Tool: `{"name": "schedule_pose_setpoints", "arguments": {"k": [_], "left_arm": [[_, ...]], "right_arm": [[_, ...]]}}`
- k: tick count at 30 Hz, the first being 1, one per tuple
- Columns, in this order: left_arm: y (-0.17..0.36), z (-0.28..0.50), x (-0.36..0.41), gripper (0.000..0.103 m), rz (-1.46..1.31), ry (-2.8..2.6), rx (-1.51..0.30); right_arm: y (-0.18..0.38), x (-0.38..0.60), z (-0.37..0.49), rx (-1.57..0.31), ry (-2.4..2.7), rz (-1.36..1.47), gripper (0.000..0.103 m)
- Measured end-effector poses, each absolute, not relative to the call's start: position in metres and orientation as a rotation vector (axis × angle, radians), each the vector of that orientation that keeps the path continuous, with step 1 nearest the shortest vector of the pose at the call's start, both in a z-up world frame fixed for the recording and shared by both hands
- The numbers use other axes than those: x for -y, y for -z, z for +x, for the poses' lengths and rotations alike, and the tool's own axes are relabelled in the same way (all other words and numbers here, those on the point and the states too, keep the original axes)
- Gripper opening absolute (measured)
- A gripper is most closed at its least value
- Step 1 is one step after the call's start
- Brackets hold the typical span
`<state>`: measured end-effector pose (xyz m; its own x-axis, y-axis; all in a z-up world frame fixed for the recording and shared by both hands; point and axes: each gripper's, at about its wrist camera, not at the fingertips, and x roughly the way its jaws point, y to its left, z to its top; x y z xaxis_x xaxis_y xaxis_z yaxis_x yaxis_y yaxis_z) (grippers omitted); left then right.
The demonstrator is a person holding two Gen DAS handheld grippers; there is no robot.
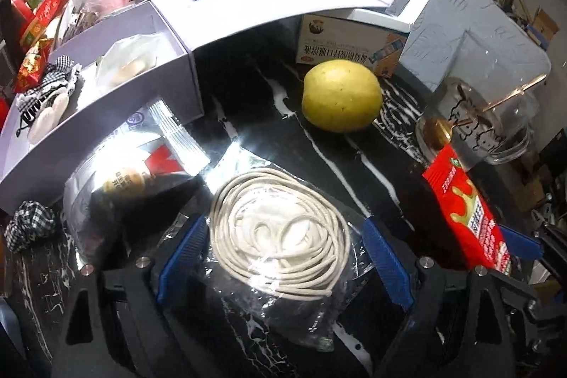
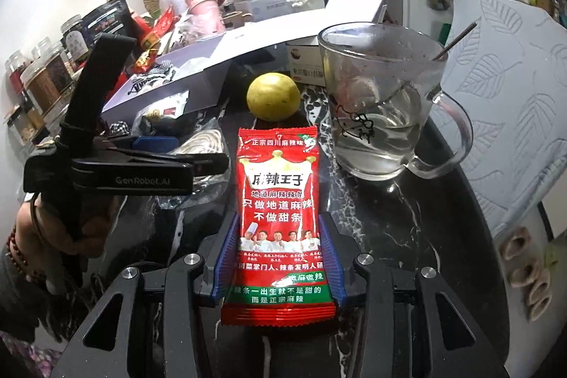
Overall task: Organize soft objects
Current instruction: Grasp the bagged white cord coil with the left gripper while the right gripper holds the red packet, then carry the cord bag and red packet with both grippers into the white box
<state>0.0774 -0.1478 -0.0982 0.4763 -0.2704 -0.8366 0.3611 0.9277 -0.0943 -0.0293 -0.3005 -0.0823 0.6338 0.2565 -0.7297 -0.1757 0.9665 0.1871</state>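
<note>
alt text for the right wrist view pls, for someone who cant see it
The right gripper has its blue-padded jaws on either side of a red snack packet on a black marble table. Behind it are a yellow fruit and a glass mug; the left gripper is at left.

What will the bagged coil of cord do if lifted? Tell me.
Probably floppy: the coil of cord sits loose in a crinkled clear bag, so it may sag between the left gripper fingers. The glossy film looks slippery. It seems light and not fragile.

Glossy red foil packet, clear crinkly plastic around cord, polished marble table.
</note>
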Motion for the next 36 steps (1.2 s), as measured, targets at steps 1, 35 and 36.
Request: {"name": "schedule_pose_setpoints", "arguments": {"k": [1, 35, 36], "left_arm": [[0.098, 0.076, 0.149, 0.090, 0.113, 0.386, -1.008], [0.022, -0.012, 0.086, 0.039, 0.043, 0.373, -0.738], [0.018, -0.014, 0.082, 0.039, 0.039, 0.362, -0.724]], "right_arm": [[0.083, 0.300, -0.029, -0.854, -0.249, 0.106, 0.044], [0.065, 0.261, -0.040, -0.803, -0.360, 0.075, 0.044], [0.063, 0.258, -0.039, -0.796, -0.369, 0.071, 0.044]]}}
